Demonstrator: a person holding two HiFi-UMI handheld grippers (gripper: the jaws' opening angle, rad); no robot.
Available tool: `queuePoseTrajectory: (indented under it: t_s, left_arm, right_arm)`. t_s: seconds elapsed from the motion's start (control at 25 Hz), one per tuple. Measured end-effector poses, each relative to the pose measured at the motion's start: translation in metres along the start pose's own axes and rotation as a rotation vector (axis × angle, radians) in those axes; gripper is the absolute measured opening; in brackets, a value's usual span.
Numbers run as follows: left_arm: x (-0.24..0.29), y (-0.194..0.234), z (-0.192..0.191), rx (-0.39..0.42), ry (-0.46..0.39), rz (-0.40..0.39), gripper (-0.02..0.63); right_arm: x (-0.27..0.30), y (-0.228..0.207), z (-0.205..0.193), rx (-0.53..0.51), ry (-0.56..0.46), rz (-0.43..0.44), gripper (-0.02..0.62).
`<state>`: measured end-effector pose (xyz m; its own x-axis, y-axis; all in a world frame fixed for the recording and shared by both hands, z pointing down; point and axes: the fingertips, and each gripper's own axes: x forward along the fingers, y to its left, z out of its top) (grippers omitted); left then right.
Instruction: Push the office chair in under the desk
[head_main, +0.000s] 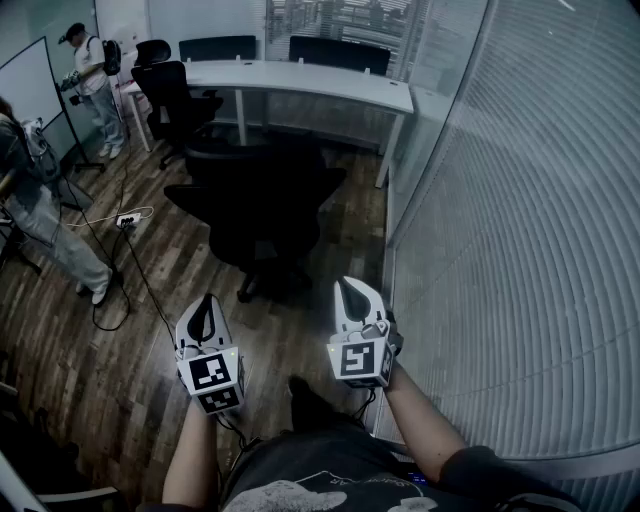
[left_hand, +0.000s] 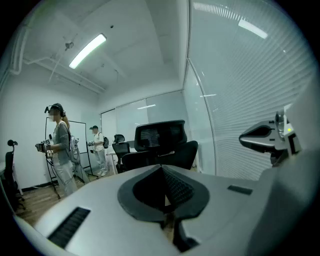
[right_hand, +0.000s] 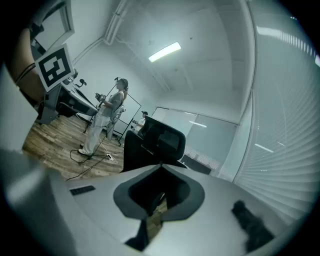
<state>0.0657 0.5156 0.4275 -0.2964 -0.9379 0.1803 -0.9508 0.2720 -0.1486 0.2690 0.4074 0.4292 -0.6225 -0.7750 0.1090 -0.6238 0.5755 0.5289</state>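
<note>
So the black office chair (head_main: 262, 205) sits on the wood floor (head_main: 285, 335), well out from the white table (head_main: 300, 78), not tucked under it. Left claw (head_main: 205, 303) and right claw (head_main: 352, 290) are both pinched closed on nothing. They're farther from the table than the chair and not touching it.

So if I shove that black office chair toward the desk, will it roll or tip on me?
The office chair stands on a splayed base on smooth wood floor, so it probably glides easily. Its tall back suggests a high push could rock it; pushing lower seems safer. It may also swivel off course rather than run straight to the desk.
</note>
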Motion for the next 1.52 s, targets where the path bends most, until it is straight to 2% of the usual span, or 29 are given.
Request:
queuePoseTrajectory:
  t_s: [0.2, 0.52, 0.72, 0.84, 0.96, 1.16, 1.52]
  left_arm:
    - [0.001, -0.004, 0.002, -0.04, 0.004, -0.032, 0.014]
    - [-0.009, 0.008, 0.008, -0.087, -0.035, -0.054, 0.014]
    - [-0.012, 0.019, -0.014, -0.078, -0.012, -0.056, 0.014]
    - [-0.011, 0.02, -0.008, -0.068, -0.013, -0.073, 0.015]
    - [-0.006, 0.026, -0.006, -0.066, -0.027, -0.053, 0.015]
    - [0.02, 0.039, -0.005, -0.057, -0.036, -0.025, 0.015]
    - [0.101, 0.055, 0.012, -0.017, -0.057, -0.043, 0.015]
  right_arm:
    - [0.003, 0.008, 0.002, 0.002, 0.001, 0.016, 0.021]
    - [-0.002, 0.019, 0.01, 0.04, -0.032, 0.046, 0.022]
    - [-0.006, 0.025, 0.007, 0.038, -0.026, 0.034, 0.021]
    - [-0.008, 0.023, 0.007, 0.038, -0.021, 0.023, 0.023]
    - [-0.003, 0.02, 0.006, 0.03, -0.025, 0.002, 0.025]
    - [0.025, 0.008, 0.005, 0.037, -0.047, -0.053, 0.025]
    - [0.114, -0.015, -0.003, 0.056, -0.022, -0.035, 0.026]
